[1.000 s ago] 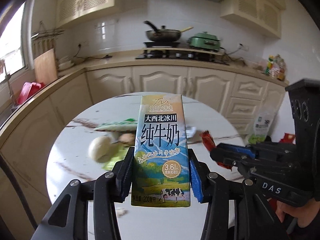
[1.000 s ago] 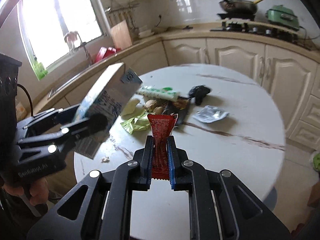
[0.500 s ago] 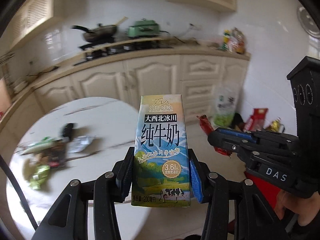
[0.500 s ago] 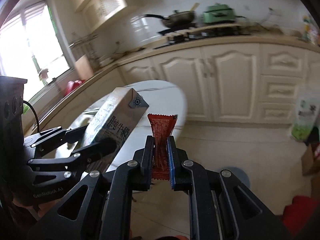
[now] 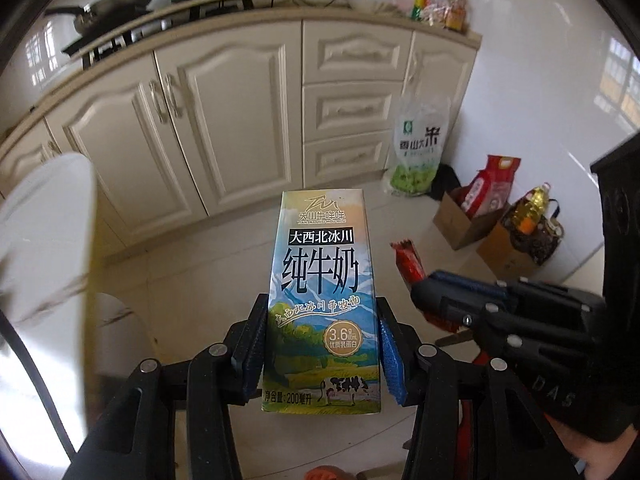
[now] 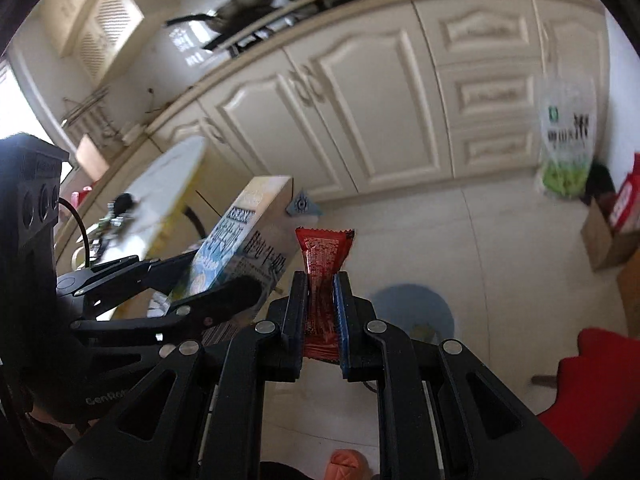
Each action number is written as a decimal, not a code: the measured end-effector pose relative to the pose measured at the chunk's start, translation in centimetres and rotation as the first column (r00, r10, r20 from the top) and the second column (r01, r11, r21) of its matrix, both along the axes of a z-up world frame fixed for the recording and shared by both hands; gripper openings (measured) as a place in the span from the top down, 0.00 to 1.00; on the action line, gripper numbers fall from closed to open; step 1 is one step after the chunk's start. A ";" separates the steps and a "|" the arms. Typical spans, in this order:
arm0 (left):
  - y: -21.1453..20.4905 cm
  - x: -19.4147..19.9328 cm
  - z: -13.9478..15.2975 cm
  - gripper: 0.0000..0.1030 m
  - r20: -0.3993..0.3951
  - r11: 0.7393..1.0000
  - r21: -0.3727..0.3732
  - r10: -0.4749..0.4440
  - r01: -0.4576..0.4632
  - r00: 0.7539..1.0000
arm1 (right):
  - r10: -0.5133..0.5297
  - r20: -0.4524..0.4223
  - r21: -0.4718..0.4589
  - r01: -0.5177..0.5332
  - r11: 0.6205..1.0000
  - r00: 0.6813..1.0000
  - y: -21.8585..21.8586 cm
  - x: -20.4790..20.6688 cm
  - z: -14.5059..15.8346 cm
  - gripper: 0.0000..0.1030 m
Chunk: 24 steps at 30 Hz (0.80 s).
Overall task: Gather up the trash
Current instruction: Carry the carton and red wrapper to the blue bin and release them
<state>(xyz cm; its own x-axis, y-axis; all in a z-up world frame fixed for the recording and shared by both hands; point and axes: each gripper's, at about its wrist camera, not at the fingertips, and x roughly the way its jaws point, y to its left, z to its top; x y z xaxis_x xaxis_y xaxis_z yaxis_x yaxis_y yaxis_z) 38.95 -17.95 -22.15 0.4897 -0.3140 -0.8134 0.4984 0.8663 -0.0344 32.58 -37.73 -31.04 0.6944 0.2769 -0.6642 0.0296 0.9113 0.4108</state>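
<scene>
A blue-and-green milk carton (image 5: 322, 300) stands upright between the blue pads of my left gripper (image 5: 322, 344), which is shut on it. In the right wrist view the same carton (image 6: 240, 240) leans at the left. A crumpled red snack wrapper (image 6: 322, 268) is pinched in my right gripper (image 6: 320, 308), shut on it. From the left wrist view, the right gripper (image 5: 440, 292) sits just right of the carton with the wrapper (image 5: 408, 260) sticking up. Both grippers hang over the pale tiled floor and point down.
The round white table's edge (image 5: 44, 220) is at the left, cream cabinets (image 5: 224, 92) ahead. A rice bag (image 5: 418, 148), cardboard boxes (image 5: 460, 220) and an oil bottle (image 5: 532, 208) line the right wall. A bluish round patch (image 6: 412, 312) and a red object (image 6: 592, 380) lie below.
Both grippers swung right, away from the table and its litter, and tipped down toward the floor. The carton and the wrapper stayed gripped.
</scene>
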 end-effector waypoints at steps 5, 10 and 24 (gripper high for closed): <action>-2.0 6.2 -3.4 0.52 -0.040 1.000 0.015 0.007 -0.006 0.999 | -0.013 -0.064 0.036 0.015 0.999 0.998 -1.8 2.3 -4.3 0.87; -3.7 10.4 -6.5 0.27 -0.053 0.998 0.039 0.053 -0.051 0.997 | -0.018 -0.117 0.066 0.026 0.997 0.993 -2.8 4.1 -8.0 0.87; -4.0 6.2 -4.4 0.25 -0.016 0.995 0.055 0.086 -0.085 0.996 | -0.064 -0.112 0.100 0.075 0.992 0.992 -3.1 3.5 -8.0 0.65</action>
<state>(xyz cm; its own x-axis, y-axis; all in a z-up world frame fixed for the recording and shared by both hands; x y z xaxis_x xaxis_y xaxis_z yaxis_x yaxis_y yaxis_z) 45.18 -22.00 -26.54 0.4979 -0.2265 -0.8372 0.4223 0.9064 0.0059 36.13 -40.82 -39.01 0.6401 0.3015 -0.7067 0.1406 0.8583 0.4936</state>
